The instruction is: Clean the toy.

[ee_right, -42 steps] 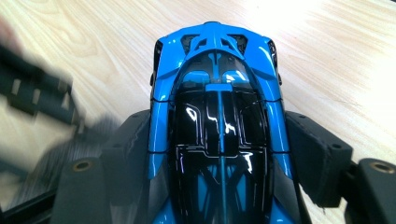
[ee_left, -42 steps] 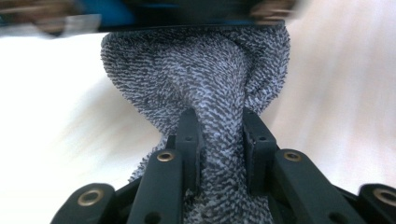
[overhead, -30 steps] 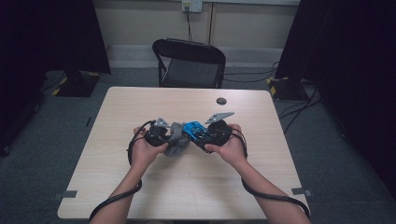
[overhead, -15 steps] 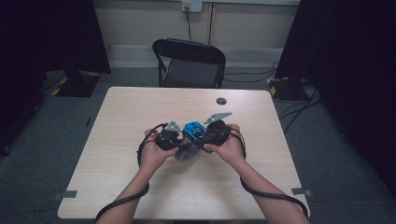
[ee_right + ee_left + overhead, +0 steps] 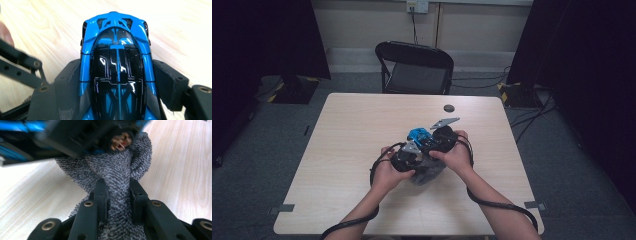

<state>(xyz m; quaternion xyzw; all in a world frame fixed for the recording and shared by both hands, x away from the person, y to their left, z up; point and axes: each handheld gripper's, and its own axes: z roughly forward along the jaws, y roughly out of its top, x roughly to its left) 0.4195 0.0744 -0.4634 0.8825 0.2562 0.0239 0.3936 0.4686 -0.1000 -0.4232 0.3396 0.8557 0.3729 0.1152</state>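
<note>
Now keep right gripper [image 5: 117, 85] clamped on blue toy car [image 5: 116, 57] above table [image 5: 342, 150]; left gripper [image 5: 117, 195] pinches grey cloth [image 5: 112, 170]. Wipe gently along car body, holding car steady.

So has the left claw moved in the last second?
Yes. In the high view the left claw, shut on the grey cloth, has slid toward the table's right and near edges, under the blue car.

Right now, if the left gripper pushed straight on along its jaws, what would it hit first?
Likely the blue car: the left gripper, shut on the cloth, points at it just past the cloth. Depth is unclear.
</note>
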